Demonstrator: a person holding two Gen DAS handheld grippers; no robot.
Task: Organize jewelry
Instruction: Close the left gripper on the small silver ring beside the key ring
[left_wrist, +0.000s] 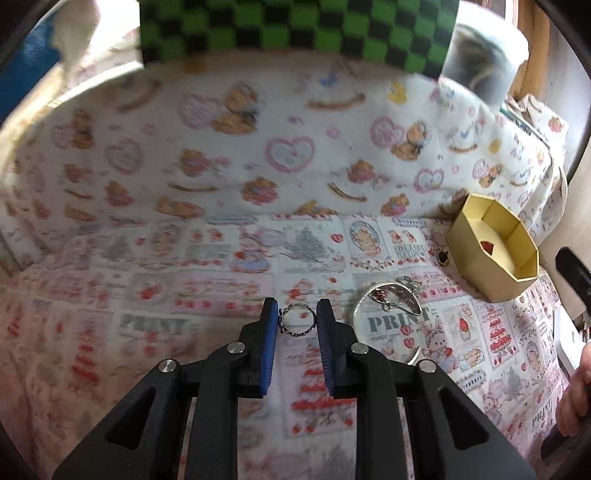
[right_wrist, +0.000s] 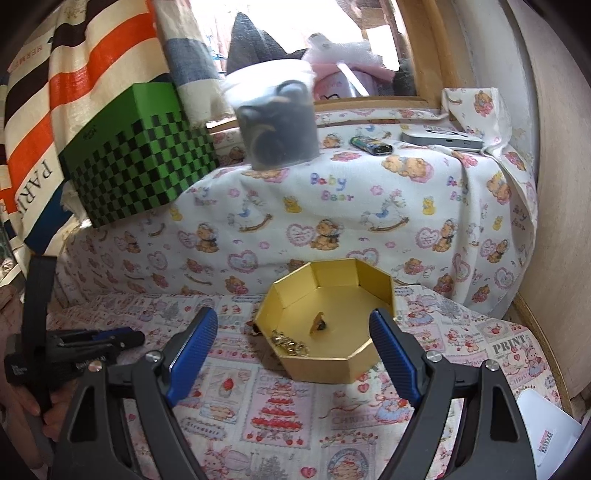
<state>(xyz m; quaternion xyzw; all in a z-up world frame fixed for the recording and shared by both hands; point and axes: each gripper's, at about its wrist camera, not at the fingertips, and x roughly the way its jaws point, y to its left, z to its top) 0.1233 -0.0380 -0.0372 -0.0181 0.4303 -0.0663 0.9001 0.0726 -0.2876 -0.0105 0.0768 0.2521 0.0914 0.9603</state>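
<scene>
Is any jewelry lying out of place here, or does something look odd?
Yes. Several pieces still lie loose on the cloth beside the gold box instead of inside it: a silver bangle, a small tangle of chains and a dark little piece. The left gripper pinches a ring.

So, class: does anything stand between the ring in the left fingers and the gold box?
Nothing blocks a lifted carry. The ring sits between the left fingers. On the cloth toward the box lie a silver bangle with small jewelry and a dark earring.
</scene>
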